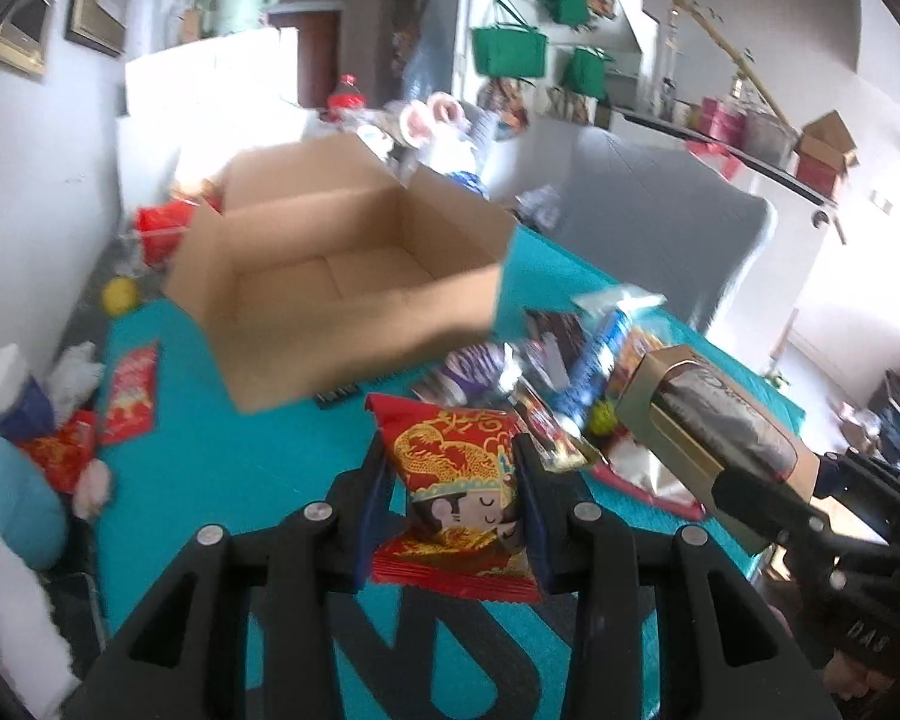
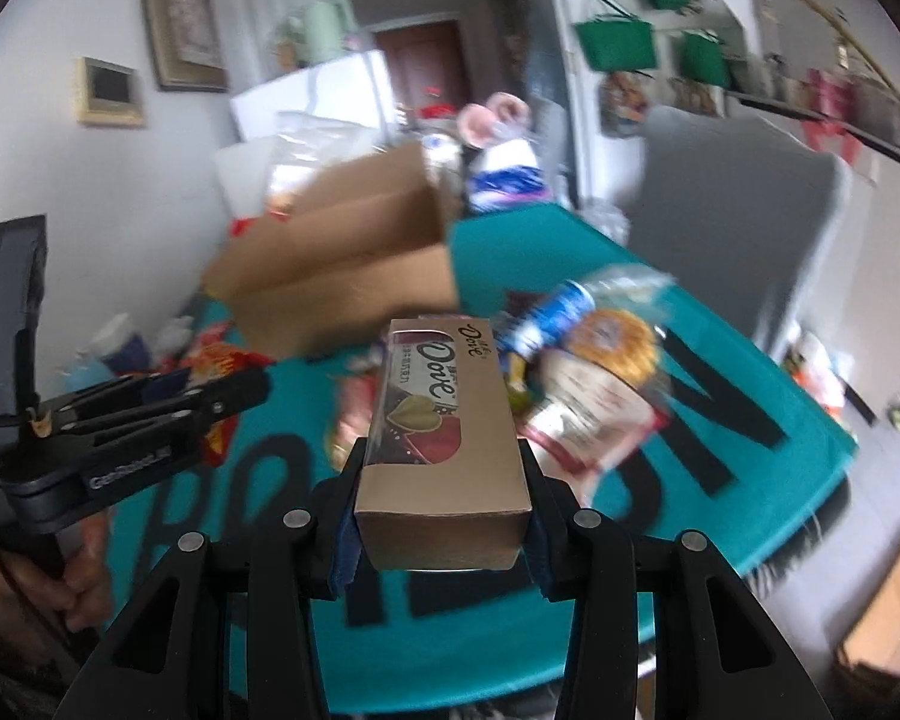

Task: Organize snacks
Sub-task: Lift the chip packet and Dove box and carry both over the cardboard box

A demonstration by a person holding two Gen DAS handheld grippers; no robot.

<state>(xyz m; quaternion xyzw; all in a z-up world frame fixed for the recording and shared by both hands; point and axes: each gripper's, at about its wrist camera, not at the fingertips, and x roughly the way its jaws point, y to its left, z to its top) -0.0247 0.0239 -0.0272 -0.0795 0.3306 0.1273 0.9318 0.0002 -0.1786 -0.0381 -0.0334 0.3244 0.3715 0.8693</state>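
My left gripper is shut on a red snack packet printed with a gold dragon and a cartoon figure, held above the teal table cover. My right gripper is shut on a tan Dove chocolate box, also lifted off the table. That same Dove box and the right gripper show at the right of the left wrist view. The left gripper shows at the left of the right wrist view with a hand below it. An open, empty cardboard box stands ahead of both grippers.
A heap of snack packets lies right of the cardboard box, with a bread bag among them. Red packets and clutter sit at the table's left edge. A grey chair stands beyond the table.
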